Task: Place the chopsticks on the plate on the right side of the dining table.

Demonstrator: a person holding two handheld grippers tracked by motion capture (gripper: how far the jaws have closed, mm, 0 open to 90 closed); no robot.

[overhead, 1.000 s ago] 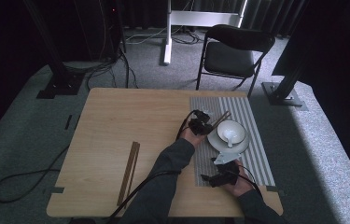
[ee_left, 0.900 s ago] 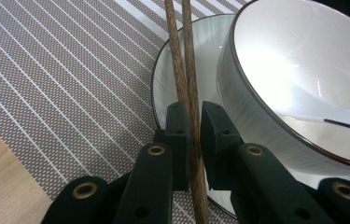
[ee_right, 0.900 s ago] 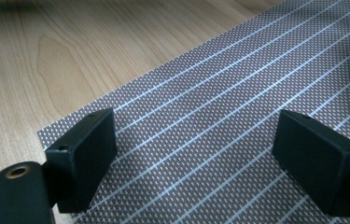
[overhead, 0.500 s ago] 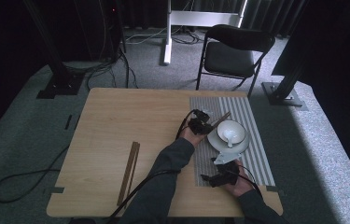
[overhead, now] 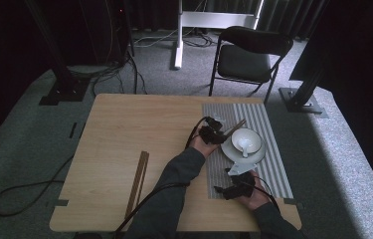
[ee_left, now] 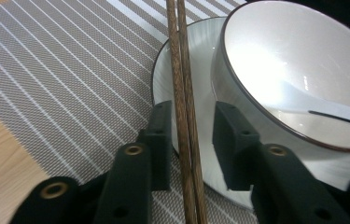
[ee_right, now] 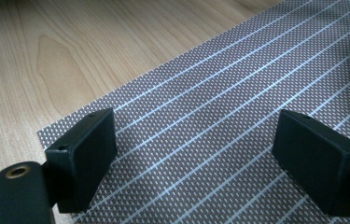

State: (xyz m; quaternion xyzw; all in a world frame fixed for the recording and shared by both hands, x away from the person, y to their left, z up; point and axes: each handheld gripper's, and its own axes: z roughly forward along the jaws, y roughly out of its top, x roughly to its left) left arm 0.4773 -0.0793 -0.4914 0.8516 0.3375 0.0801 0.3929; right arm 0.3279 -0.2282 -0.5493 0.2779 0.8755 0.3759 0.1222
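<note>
L gripper (ee_left: 189, 135) has the chopsticks (ee_left: 182, 93) between its jaws, gap either side, lying on plate rim (ee_left: 163, 79) at bowl's (ee_left: 275, 60) 9 o'clock. Lay them flat w/o nudging bowl, then back straight out. R gripper (ee_right: 196, 158) wide open, idle over mat (ee_right: 219, 107).

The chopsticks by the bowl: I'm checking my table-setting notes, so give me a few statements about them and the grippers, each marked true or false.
1. A pair of chopsticks lies between the jaws of the left gripper. True.
2. The jaws are clamped tight on that pair. False: a gap shows on each side.
3. The bowl stands on a plate. True.
4. The bowl is empty. False: a white spoon lies in it.
5. The right gripper holds a second pair. False: it is open over the striped placemat.
</note>
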